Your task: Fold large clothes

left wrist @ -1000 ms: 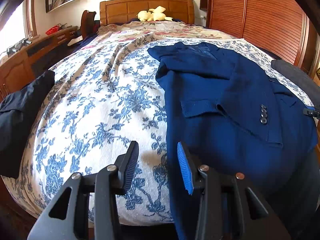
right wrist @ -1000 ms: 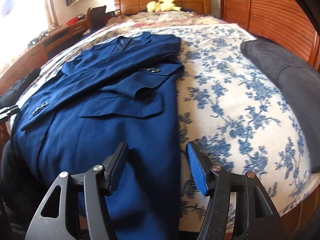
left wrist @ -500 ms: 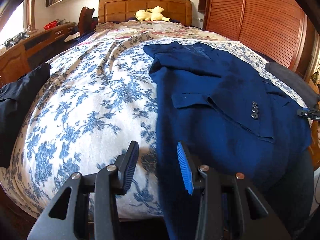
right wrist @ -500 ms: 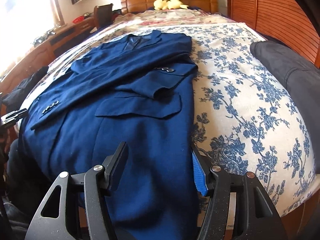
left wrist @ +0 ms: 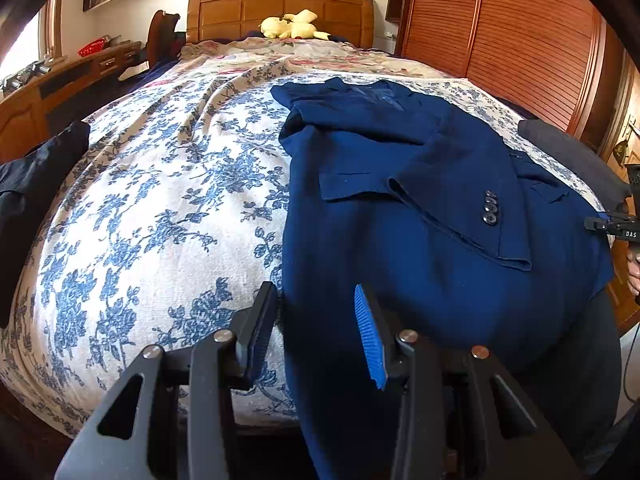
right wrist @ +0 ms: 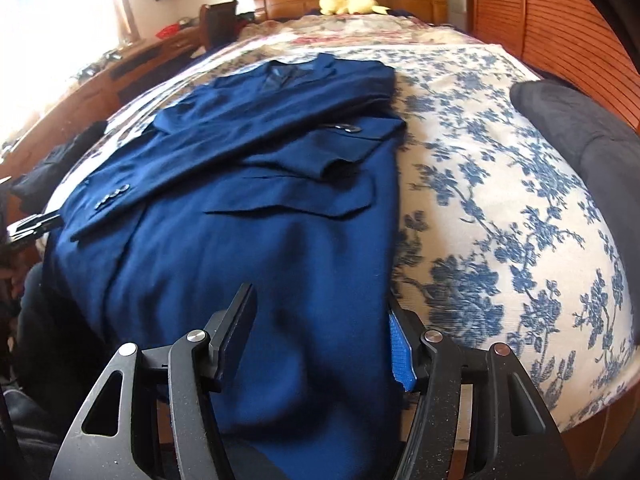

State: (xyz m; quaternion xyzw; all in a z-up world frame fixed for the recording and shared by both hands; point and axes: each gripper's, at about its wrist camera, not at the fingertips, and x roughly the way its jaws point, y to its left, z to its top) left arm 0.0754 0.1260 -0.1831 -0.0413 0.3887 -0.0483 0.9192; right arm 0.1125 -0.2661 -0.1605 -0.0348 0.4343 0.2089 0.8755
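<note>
On the bed [left wrist: 160, 200], a blue jacket [left wrist: 400, 280] lies flat.

Home bedroom — floral-covered bed [left wrist: 160, 208], wooden headboard [left wrist: 280, 8], louvred wardrobe [left wrist: 520, 40]

Matt woven-cloth jacket [left wrist: 420, 208] on rough printed bedspread [left wrist: 160, 208]; glossy wooden headboard [left wrist: 280, 8].

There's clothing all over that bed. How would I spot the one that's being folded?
Start at the big bed with the blue-flowered white bedspread. Lying flat along its foot end, hem hanging over the edge, is a navy blazer with both sleeves folded across its front. Unlike the dark bundle and the grey garment at the bed's sides, it is bright blue with a row of cuff buttons.
</note>
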